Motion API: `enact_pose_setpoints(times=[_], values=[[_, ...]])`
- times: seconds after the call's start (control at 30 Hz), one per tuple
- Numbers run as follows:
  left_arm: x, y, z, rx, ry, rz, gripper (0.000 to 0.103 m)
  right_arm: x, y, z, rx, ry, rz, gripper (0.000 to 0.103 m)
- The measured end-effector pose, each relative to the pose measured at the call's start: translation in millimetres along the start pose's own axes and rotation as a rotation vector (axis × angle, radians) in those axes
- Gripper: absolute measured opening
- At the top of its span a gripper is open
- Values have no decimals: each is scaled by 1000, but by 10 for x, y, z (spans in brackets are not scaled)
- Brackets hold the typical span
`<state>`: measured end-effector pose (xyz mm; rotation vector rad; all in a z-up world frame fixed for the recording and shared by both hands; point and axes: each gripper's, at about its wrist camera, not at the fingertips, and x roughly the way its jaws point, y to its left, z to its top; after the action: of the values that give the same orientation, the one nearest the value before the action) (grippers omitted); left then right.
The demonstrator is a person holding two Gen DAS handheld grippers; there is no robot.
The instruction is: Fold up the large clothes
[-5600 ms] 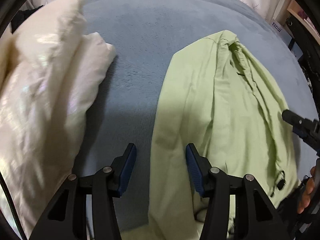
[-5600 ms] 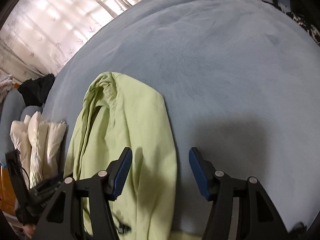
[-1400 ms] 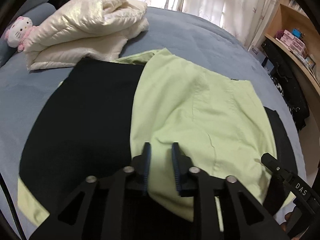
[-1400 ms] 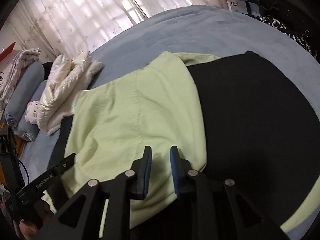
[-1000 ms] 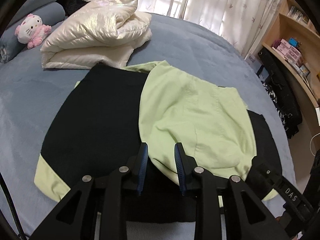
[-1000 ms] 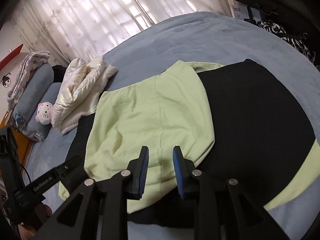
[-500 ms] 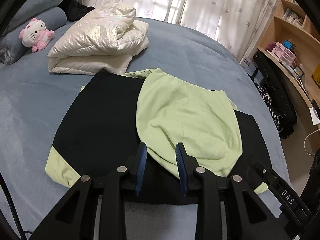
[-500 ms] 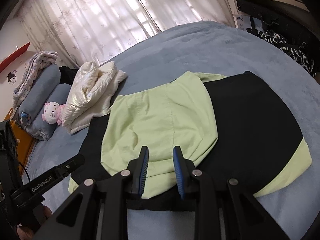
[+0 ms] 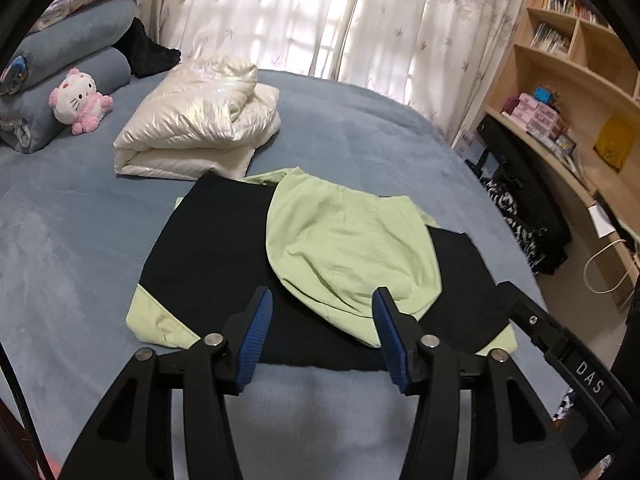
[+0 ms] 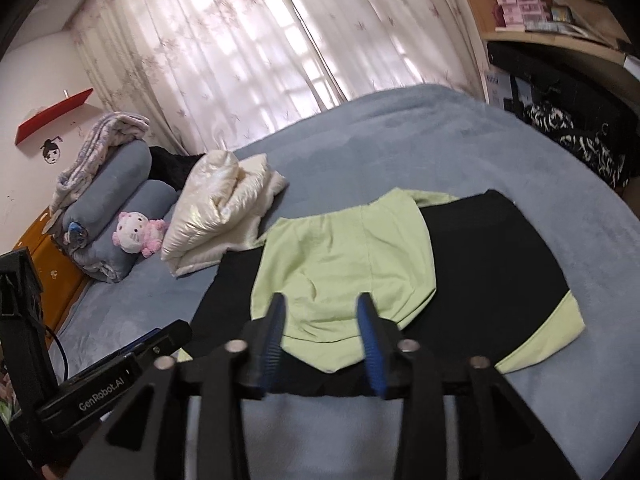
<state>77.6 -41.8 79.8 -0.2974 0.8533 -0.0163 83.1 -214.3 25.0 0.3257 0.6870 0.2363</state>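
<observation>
A black and light-green garment (image 9: pixel 212 248) lies flat on the blue bed (image 9: pixel 72 240), with a green part (image 9: pixel 352 248) folded over its middle. In the right wrist view the same green fold (image 10: pixel 344 264) rests on the black cloth (image 10: pixel 492 264). My left gripper (image 9: pixel 320 300) hovers above the garment's near edge; its jaws are opening and nothing is between them. My right gripper (image 10: pixel 320 304) hangs likewise above the near edge, jaws opening and empty. Each gripper shows at the side of the other's view.
A folded cream puffer jacket (image 9: pixel 200 120) lies beyond the garment. A pink plush toy (image 9: pixel 78 100) and rolled blue blankets (image 9: pixel 60 60) sit at the far left. Wooden shelves (image 9: pixel 560 92) and dark bags (image 9: pixel 532 216) line the bed's right side. Curtains hang behind.
Both grippers have risen and drawn back from the garment. Their jaws, nearly shut before, now stand apart. The green fold stays lying on the black cloth.
</observation>
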Motion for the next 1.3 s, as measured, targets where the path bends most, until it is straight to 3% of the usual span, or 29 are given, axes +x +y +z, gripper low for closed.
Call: enact_pose_setpoints(times=[0.07,0.3,0.43,0.57,0.77,1.1,1.3], values=[[-121,34,-27,1,-21,0,61,-67,49,-25,-18,-7,0,43],[-200,268,-216,-22,-7,-1,64,-127,138,-204,-70,4,9,43],[63,497,-413,-83,78,-43,64,-2,135,-321,-89,30,9,43],[436,769,-631,-214,184,-140,64,202,89,-430,-88,72,8,43],[951,1136,-845,-392,221,-192,64,498,33,-524,-75,107,17,43],[1403,1339,-721,-483,110,-222,64,987,-22,-499,-76,128,39,43],[1657,1439,-467,-520,37,-212,64,1325,39,-320,-97,132,55,42]])
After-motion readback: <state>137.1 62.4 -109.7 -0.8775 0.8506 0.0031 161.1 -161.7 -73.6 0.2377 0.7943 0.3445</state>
